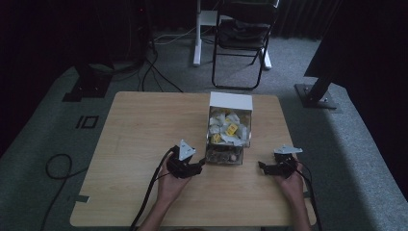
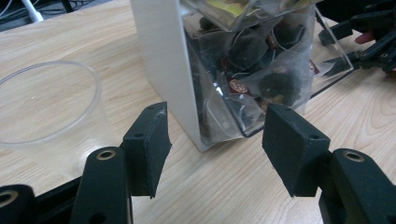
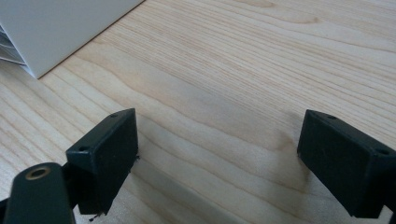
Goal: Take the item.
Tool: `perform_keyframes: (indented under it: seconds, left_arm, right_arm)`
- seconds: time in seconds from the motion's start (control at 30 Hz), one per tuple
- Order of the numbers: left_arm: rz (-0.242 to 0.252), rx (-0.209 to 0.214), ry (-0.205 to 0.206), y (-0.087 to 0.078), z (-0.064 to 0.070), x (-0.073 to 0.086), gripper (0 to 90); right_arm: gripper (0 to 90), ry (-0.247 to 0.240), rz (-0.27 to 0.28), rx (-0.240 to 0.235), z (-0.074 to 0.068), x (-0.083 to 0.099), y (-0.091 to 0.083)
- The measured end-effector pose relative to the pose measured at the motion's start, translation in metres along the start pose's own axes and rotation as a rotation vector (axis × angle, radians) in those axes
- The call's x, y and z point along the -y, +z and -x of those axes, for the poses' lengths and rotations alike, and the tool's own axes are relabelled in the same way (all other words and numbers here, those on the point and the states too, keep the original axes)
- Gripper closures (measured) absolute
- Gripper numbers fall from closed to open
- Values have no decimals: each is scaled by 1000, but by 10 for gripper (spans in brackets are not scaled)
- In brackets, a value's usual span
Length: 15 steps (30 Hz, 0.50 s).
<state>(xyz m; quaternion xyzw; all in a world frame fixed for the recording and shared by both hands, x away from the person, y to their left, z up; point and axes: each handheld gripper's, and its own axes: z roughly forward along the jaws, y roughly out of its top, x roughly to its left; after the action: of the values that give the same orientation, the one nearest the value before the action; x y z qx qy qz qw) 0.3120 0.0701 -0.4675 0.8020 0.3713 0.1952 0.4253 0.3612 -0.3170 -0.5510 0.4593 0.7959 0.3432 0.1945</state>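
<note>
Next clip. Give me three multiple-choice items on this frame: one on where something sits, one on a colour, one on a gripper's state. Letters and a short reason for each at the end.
1. Where does the clear cup stand in the left gripper view?
A. To the left of the box
B. Inside the box
C. On top of the box

2. What colour is the solid side wall of the box?
A. Red
B. White
C. Black

3. How are the jaws of the right gripper set?
A. Shut on a sachet
B. Shut on nothing
C. Open, with bare table between them

Answers:
1. A: the cup's rim shows on the table left of the box's white wall.
2. B: the wall is plain white, while the front is clear and shows sachets inside.
3. C: the two black jaws stand wide apart over wood grain, holding nothing.
</note>
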Motion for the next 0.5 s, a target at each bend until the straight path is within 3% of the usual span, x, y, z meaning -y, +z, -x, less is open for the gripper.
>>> perform_keyframes:
  seconds: [0.5]
  left_arm:
    - [5,43,15,10,13,-2,439]
  right_arm:
    - [122,-1,0,0,0,0,0]
